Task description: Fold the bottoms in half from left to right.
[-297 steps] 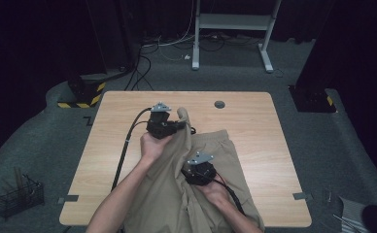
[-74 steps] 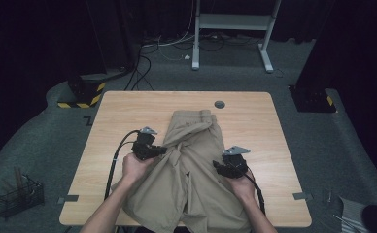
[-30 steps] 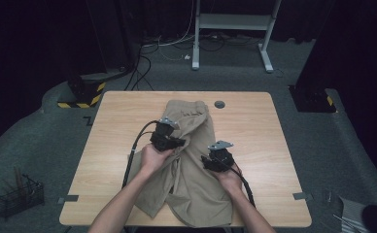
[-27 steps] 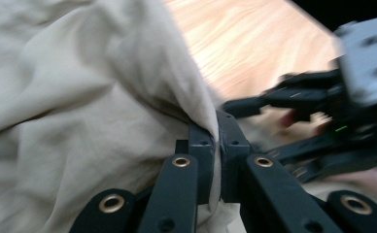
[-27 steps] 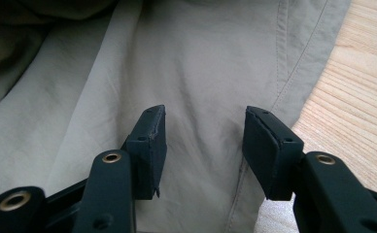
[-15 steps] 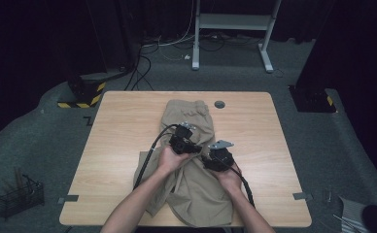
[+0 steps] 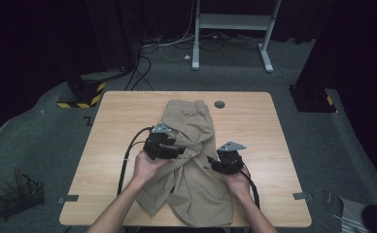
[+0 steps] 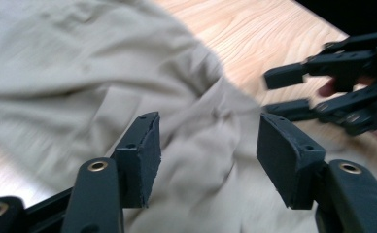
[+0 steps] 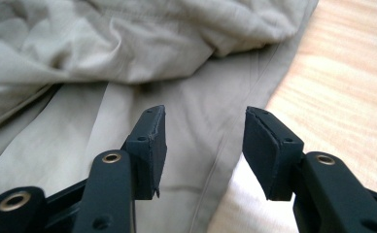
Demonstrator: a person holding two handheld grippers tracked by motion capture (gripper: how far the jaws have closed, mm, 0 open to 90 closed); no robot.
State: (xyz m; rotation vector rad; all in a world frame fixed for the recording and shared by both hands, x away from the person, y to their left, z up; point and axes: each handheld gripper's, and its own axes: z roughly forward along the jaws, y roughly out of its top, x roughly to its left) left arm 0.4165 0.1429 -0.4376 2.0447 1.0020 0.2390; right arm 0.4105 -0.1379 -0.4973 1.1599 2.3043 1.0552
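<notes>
Lying rumpled down the middle of the counter [image 7: 113,126], the khaki trousers [image 7: 196,179] look soft and limp, likely to sag unless pinched at a seam or hem. The left tongs [image 7: 173,149] gape wide over a crease, holding nothing. The right tongs [image 7: 214,166], equally wide and empty, hover by the side seam.

No readable text, labels, brands or numbers anywhere; just unlettered yellow-black hazard striping [image 7: 84,92] on a floor base beyond the table.
</notes>
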